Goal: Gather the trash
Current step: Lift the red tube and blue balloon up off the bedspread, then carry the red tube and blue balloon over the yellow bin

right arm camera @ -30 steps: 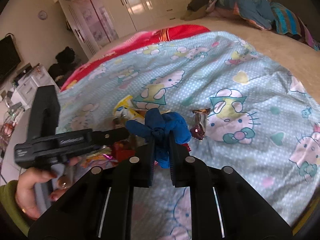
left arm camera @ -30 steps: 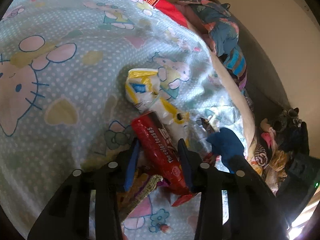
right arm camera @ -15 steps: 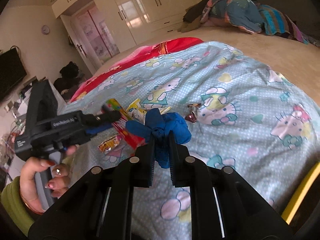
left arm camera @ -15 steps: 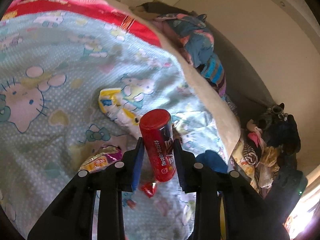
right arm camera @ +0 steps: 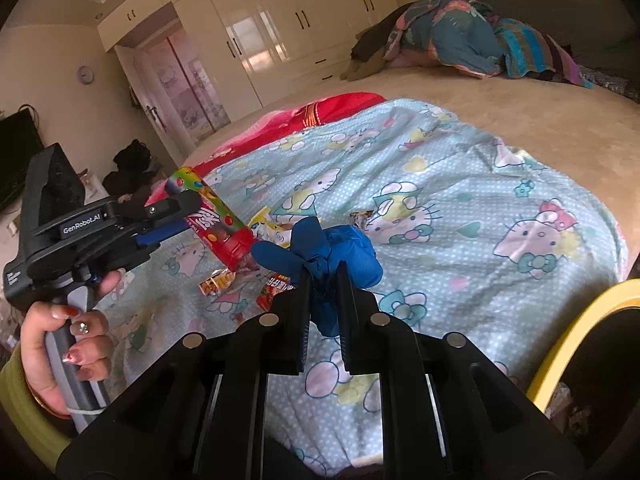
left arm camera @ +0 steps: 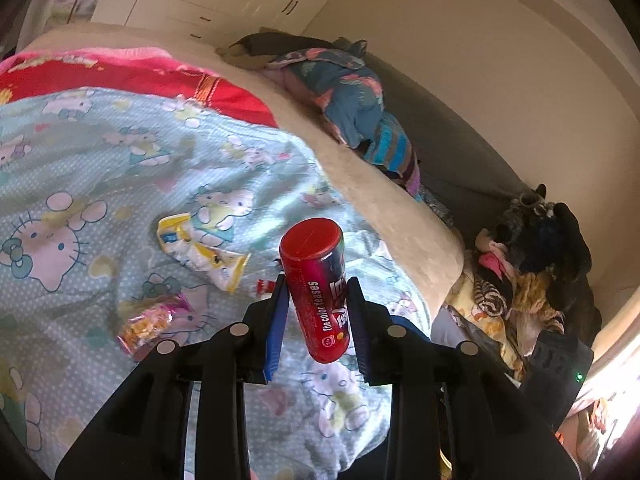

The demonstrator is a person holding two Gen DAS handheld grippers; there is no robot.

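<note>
- Left gripper (left arm camera: 316, 312): I have it pinching the red tube (left arm camera: 318, 288) by its middle, cap end pointing away from the camera. A second ago the tube lay on the blanket (left arm camera: 100, 168) with the jaws spread around it; now it hangs in the air, clear of the fabric. I count that pick as done; what remains for it is the carry to a bin.
- Right gripper (right arm camera: 323, 280): jaws pressed on a blue wad (right arm camera: 340, 250), looks like a glove or bag, I cannot tell which. Same hold as a second ago, only raised and pulled back from the litter.
- Bin (right arm camera: 568, 332): a yellow rim shows at the lower right of the right view, beside the bed. It was out of sight a second ago, so I judge I am swinging toward it; probable drop point.
- Remaining on the blanket: yellow-white wrapper (left arm camera: 200, 248), pink-gold wrapper (left arm camera: 154, 322), small red wrapper (right arm camera: 276, 286), dark foil wrapper (right arm camera: 362, 218). None has shifted.
- Writing, tube: "The color teases" in white along the side; larger letters beside it are cut off by the finger, unread.
- Writing, left gripper body (right arm camera: 82, 222): "GenRobot.AI".
- Blanket print: cartoon cat faces, no legible text.
</note>
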